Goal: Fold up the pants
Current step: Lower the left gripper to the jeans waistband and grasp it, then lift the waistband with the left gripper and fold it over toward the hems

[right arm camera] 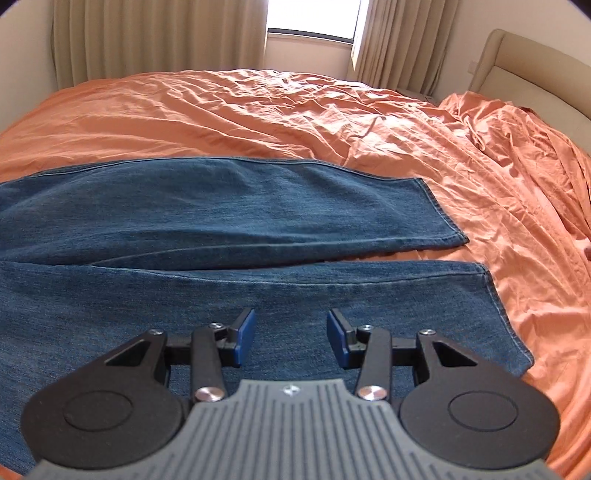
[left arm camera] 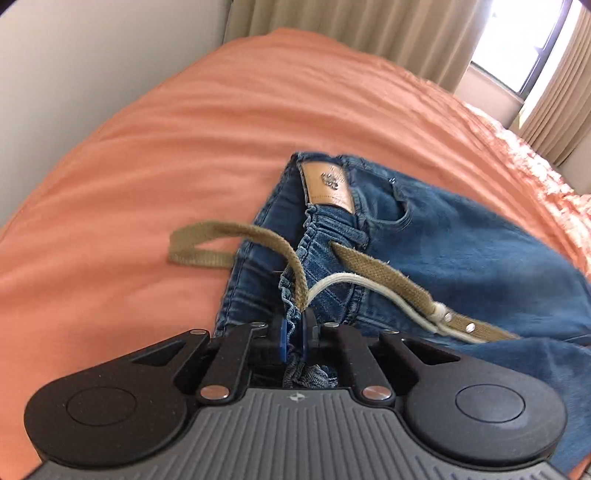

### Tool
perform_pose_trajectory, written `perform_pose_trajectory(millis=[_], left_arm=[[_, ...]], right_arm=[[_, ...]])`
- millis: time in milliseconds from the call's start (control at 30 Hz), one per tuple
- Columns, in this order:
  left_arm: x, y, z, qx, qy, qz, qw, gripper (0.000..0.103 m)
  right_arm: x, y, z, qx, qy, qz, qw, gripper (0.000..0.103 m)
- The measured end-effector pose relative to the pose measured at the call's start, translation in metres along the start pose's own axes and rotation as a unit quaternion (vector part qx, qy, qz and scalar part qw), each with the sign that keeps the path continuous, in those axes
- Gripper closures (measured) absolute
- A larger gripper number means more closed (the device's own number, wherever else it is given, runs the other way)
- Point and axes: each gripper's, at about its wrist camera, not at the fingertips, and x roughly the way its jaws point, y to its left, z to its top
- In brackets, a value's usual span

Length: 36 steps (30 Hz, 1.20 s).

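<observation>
A pair of blue denim pants (left arm camera: 436, 236) lies spread on a bed covered with an orange sheet (left arm camera: 155, 155), the waist end toward the left gripper and the two legs stretching away toward the right gripper. In the left wrist view, the left gripper (left arm camera: 294, 332) has its blue pads drawn together on the gathered elastic waistband (left arm camera: 295, 291) of the pants, a ruffle of denim pinched between them. A tan leather patch (left arm camera: 328, 182) sits on the waistband farther off, and an olive webbing belt (left arm camera: 236, 236) loops out onto the sheet to the left, its other end trailing right with a white cord (left arm camera: 343, 280) beside it. In the right wrist view, the right gripper (right arm camera: 291, 341) hovers over the nearer pant leg (right arm camera: 258, 295) with its jaws apart and nothing between the blue pads. The farther leg (right arm camera: 221, 199) lies alongside it, a narrow wedge of sheet showing between their hems. Beige curtains (right arm camera: 147, 40) and a bright window (right arm camera: 314, 16) stand beyond the bed's far edge, and a pale headboard (right arm camera: 528, 62) rises at the far right corner, where the sheet is rumpled.
</observation>
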Motion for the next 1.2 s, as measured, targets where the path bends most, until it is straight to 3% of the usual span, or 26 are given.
perform_pose_trajectory(millis=[100, 200, 433, 500, 567, 600, 667, 733, 900, 1000, 1033, 1100, 1200], left_arm=[[0.022, 0.0, -0.008, 0.005, 0.018, 0.01, 0.9998, 0.095], [0.025, -0.001, -0.007, 0.009, 0.026, 0.018, 0.9995, 0.083], [-0.039, -0.021, -0.011, 0.075, 0.02, 0.014, 0.9969, 0.06], [-0.047, -0.023, -0.021, 0.089, 0.035, 0.018, 0.9953, 0.06], [-0.038, -0.025, -0.034, 0.104, 0.07, 0.053, 0.9906, 0.062], [-0.029, -0.022, -0.041, 0.104, 0.096, 0.077, 0.987, 0.069], [-0.014, -0.014, -0.055, 0.092, 0.119, 0.093, 0.9843, 0.066], [-0.008, -0.011, -0.061, 0.07, 0.122, 0.104, 0.9846, 0.064], [-0.022, -0.047, -0.047, 0.138, 0.117, 0.154, 0.9714, 0.066], [-0.057, -0.077, -0.044, 0.208, 0.085, 0.125, 0.9664, 0.066], [-0.069, -0.086, -0.044, 0.23, 0.076, 0.116, 0.9633, 0.066], [-0.095, -0.112, -0.041, 0.289, 0.064, 0.112, 0.9485, 0.066], [-0.135, -0.156, -0.032, 0.384, 0.037, 0.118, 0.9152, 0.066]], right_arm=[[-0.002, -0.016, -0.004, 0.012, 0.018, -0.009, 1.0, 0.063], [-0.007, -0.034, -0.009, 0.031, 0.032, -0.01, 0.999, 0.062], [-0.028, -0.063, -0.019, 0.038, 0.027, -0.018, 0.999, 0.055], [-0.033, -0.07, -0.022, 0.043, 0.026, -0.013, 0.999, 0.055], [-0.036, -0.075, -0.024, 0.051, 0.029, -0.009, 0.998, 0.055], [-0.037, -0.079, -0.025, 0.055, 0.032, -0.005, 0.998, 0.055], [-0.041, -0.083, -0.026, 0.059, 0.033, 0.003, 0.998, 0.055], [-0.044, -0.087, -0.027, 0.051, 0.032, 0.009, 0.998, 0.054], [-0.058, -0.101, -0.028, 0.035, 0.026, 0.025, 0.999, 0.054], [-0.075, -0.114, -0.022, 0.025, 0.016, 0.033, 0.999, 0.054], [-0.08, -0.119, -0.017, 0.023, 0.017, 0.035, 0.999, 0.054], [-0.091, -0.129, -0.001, 0.01, 0.026, 0.047, 0.999, 0.055], [-0.115, -0.142, 0.034, -0.038, 0.046, 0.061, 0.996, 0.055]])
